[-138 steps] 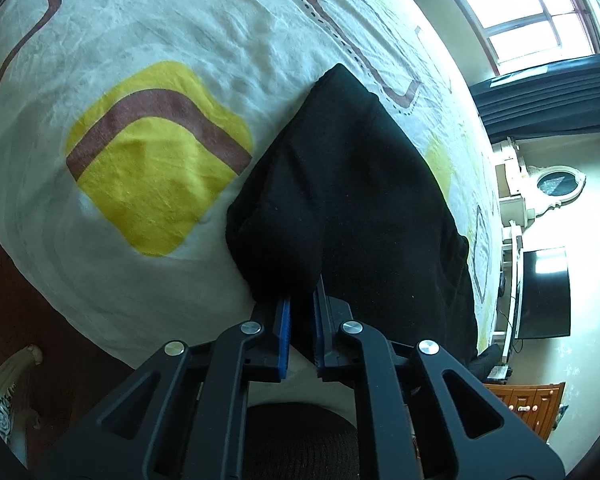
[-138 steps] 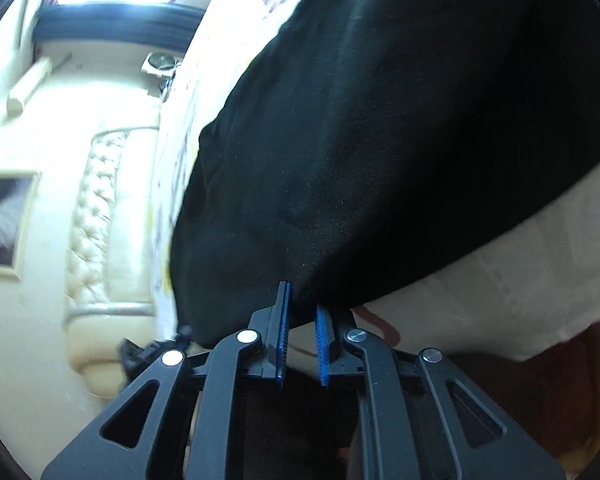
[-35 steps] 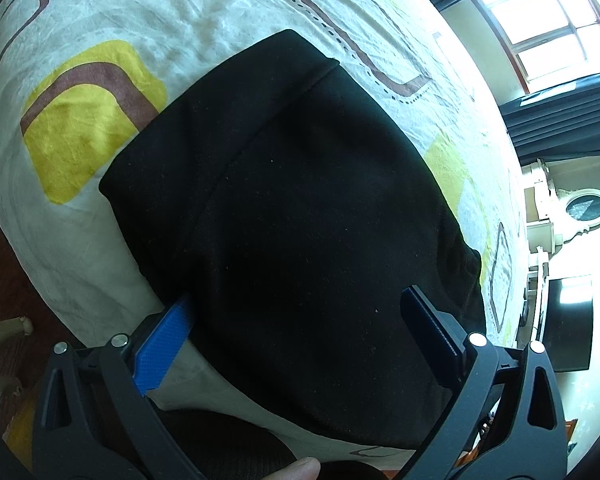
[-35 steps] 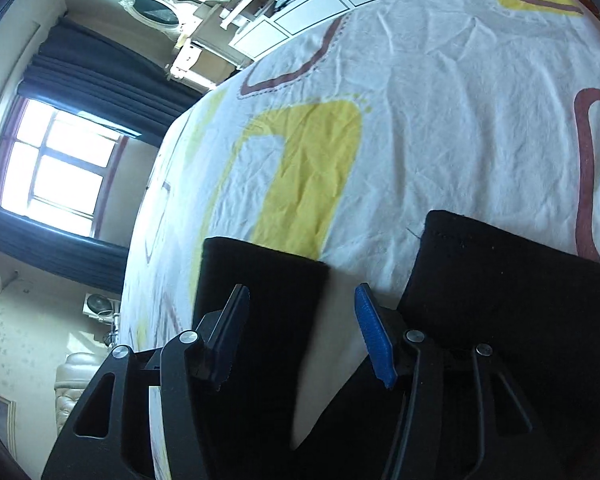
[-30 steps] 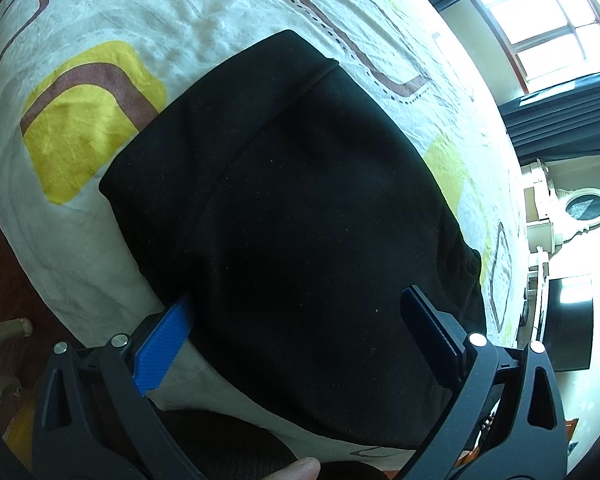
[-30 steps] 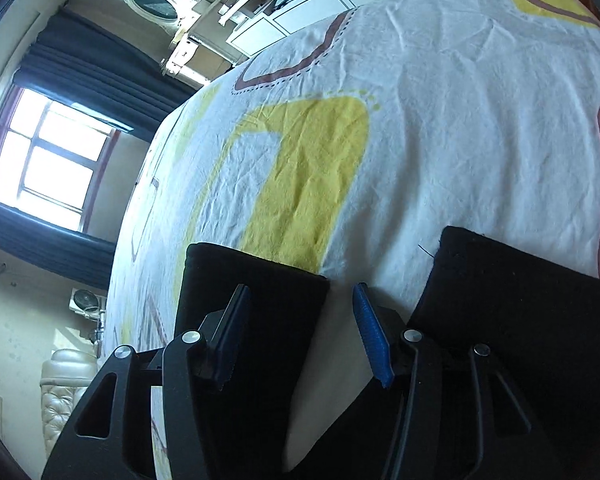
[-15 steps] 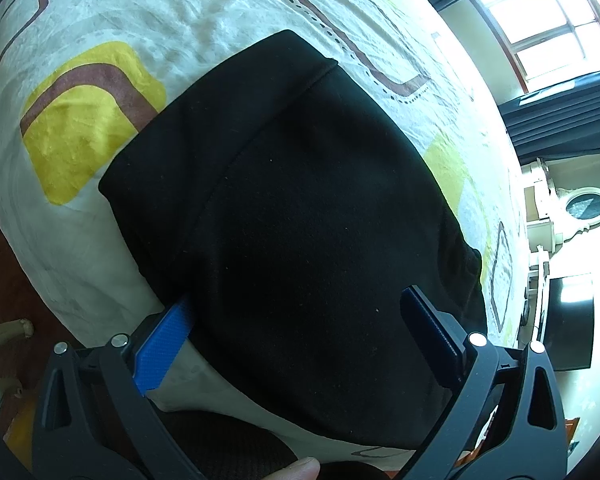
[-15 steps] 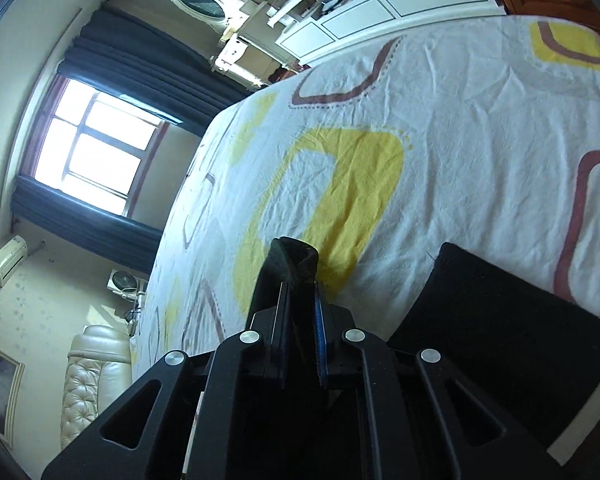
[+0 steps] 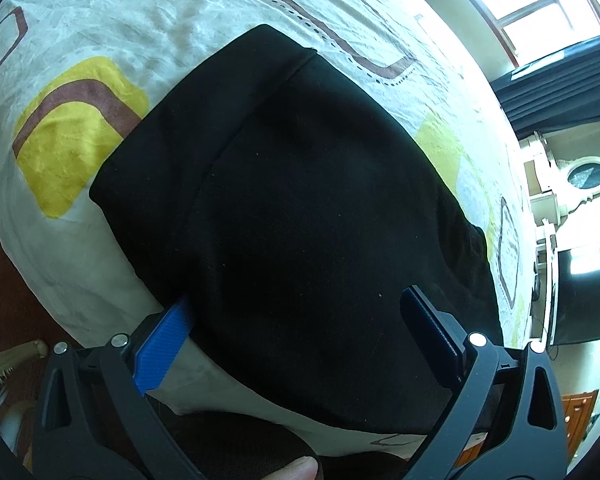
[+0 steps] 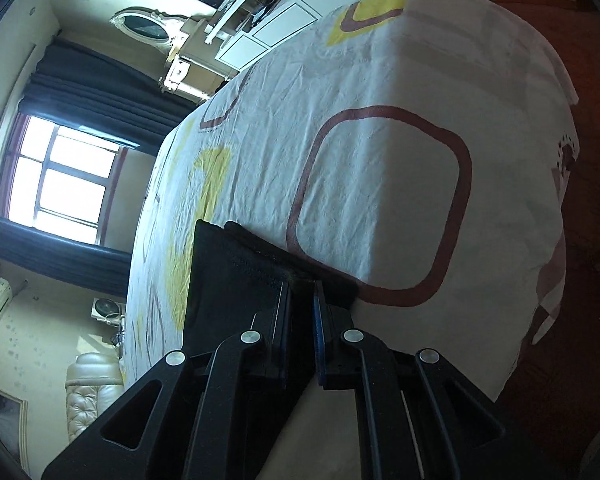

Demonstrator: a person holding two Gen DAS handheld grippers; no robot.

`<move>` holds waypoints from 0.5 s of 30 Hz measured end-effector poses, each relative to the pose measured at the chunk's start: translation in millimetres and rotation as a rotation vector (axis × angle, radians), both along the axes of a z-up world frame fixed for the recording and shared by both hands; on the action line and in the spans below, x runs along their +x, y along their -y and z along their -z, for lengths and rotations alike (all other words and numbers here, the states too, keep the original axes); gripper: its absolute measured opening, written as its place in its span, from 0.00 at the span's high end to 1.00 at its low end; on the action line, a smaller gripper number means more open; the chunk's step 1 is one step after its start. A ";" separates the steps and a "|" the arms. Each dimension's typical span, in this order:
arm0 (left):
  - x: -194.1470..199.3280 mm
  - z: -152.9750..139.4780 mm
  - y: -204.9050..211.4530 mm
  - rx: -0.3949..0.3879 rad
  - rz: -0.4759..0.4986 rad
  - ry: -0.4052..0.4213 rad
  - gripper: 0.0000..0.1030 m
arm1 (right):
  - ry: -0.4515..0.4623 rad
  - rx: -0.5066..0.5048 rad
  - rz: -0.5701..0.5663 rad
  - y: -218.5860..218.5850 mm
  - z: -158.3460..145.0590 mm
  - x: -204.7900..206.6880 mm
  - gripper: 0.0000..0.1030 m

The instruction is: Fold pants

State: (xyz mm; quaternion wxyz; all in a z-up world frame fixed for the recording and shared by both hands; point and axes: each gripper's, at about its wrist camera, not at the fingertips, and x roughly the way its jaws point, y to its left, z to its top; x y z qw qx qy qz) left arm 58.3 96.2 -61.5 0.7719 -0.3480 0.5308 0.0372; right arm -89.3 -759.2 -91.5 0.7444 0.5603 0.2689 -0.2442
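The black pants (image 9: 300, 200) lie folded on the white bed sheet (image 9: 140, 20) with yellow and brown shapes. My left gripper (image 9: 296, 312) is wide open low over the near part of the pants, with its blue pad (image 9: 164, 340) at their left edge. My right gripper (image 10: 300, 292) is shut on a black leg end of the pants (image 10: 236, 272) and holds it lifted above the sheet (image 10: 380, 180).
The bed's edge and a dark wooden floor (image 10: 580, 60) lie to the right in the right wrist view. A window with dark curtains (image 10: 60, 192), a white dresser with an oval mirror (image 10: 148, 28) and a padded headboard (image 10: 88, 392) stand around the bed.
My right gripper has shut on the leg end of the pants and lifted it, swinging toward the bare sheet. My left gripper has stayed open in place.
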 end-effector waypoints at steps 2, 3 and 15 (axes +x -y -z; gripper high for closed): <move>-0.3 -1.7 -0.4 -0.001 0.009 0.005 0.02 | -0.004 -0.023 0.000 1.9 -5.7 4.1 0.91; -0.7 -2.3 -0.8 -0.008 0.009 0.008 0.02 | -0.006 -0.038 0.007 3.3 -10.0 4.7 0.91; -14.5 -12.6 6.7 -0.025 0.030 0.055 0.02 | 0.077 0.022 0.074 -30.2 -16.3 -32.2 0.82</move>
